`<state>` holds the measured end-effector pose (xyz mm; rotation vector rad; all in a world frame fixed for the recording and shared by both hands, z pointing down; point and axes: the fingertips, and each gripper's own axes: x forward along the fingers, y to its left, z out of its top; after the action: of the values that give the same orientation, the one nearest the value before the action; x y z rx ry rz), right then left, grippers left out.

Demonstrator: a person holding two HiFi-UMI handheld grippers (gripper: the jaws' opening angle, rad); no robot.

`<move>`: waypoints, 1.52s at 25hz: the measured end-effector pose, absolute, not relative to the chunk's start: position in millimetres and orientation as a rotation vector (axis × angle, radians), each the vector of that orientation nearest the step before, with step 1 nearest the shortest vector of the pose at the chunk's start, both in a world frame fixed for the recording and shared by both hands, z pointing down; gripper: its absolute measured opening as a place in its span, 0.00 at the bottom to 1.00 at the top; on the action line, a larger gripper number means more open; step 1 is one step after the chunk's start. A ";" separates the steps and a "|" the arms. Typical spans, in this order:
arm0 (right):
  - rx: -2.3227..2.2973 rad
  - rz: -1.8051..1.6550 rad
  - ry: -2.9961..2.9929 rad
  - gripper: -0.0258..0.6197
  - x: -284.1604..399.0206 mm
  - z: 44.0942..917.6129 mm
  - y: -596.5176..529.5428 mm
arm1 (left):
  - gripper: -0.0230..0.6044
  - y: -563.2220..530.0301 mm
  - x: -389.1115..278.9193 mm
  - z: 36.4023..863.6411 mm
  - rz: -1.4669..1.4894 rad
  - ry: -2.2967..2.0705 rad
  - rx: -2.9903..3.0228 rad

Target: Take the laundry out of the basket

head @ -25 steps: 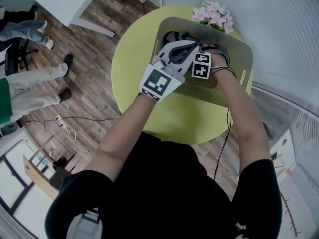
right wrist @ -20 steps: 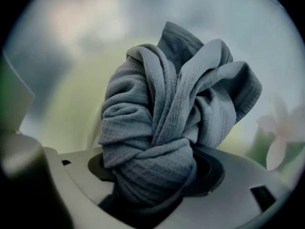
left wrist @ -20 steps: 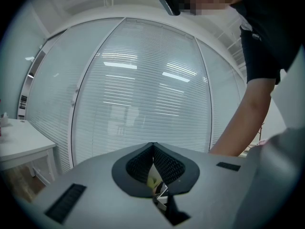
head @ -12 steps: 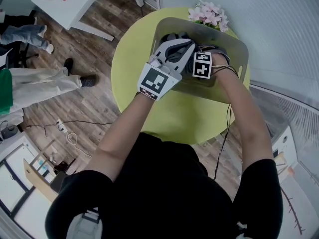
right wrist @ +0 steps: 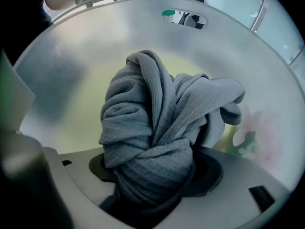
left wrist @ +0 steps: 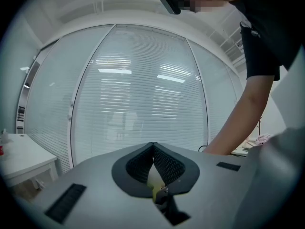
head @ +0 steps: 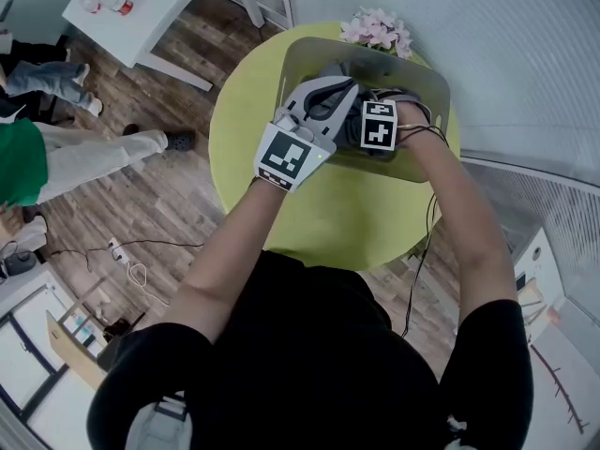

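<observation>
Laundry: a grey ribbed cloth [right wrist: 152, 128], bunched and twisted, fills the lower middle of the right gripper view and sits inside the basket.
Right gripper [right wrist: 153, 191]: it points down into the basket. Its fingers have just been closing and are clamped on the grey ribbed cloth.
Basket [head: 424, 162]: pale grey with handle slots, at the upper centre of the head view, standing on the tabletop.
Left gripper [left wrist: 152, 146]: it lies level over the basket's left side. Its fingers meet at the tips, with nothing visibly clamped.
Tabletop [head: 281, 195]: round, yellow-green.
Flowers [head: 377, 32]: pink, just past the basket's far rim.
Floor [head: 150, 204]: wood planks at the left, where a person in pale trousers [head: 94, 153] stands.
</observation>
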<state>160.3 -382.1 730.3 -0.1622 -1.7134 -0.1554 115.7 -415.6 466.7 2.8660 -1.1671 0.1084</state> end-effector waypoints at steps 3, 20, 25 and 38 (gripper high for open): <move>-0.141 -0.173 -1.711 0.58 162.4 715.3 -379.7 | 0.05 -407.3 116.9 457.0 0.108 -1.171 2.882; -0.054 -0.238 -1.731 0.58 168.7 632.1 -362.1 | 0.05 -354.1 115.4 400.4 0.095 -1.236 2.964; -0.022 -0.264 -1.732 0.58 176.6 610.0 -354.7 | 0.05 -332.7 116.2 390.2 0.092 -1.267 2.967; 0.070 -0.334 -1.741 0.58 181.1 547.6 -339.4 | 0.05 -279.2 103.5 368.2 0.094 -1.350 2.973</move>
<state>181.1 -339.4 547.6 0.0702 -1.7408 -0.3345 103.5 -279.2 368.2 2.9727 -1.3498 0.0940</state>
